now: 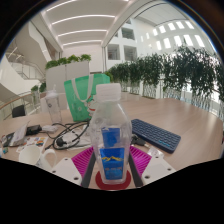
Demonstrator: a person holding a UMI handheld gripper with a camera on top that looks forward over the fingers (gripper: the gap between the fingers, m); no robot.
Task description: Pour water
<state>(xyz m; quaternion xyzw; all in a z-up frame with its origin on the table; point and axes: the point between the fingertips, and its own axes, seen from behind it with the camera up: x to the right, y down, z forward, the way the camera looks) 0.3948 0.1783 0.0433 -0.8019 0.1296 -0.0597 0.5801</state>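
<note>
A clear plastic water bottle (112, 130) with a white cap and a blue label stands upright on a round red coaster (111, 186) on the wooden table (190, 125). It is right between the fingers of my gripper (112, 165). The pink pads (86, 157) flank the bottle's lower half, one on each side, with a thin dark gap showing beside the bottle. The gripper looks open about the bottle, which rests on the coaster. No cup or glass is in view.
A black keyboard (155, 133) lies on the table to the right beyond the bottle. Cables (65, 132) and small items are scattered to the left. A green bag (85, 95) and white planters with plants (160, 72) stand behind.
</note>
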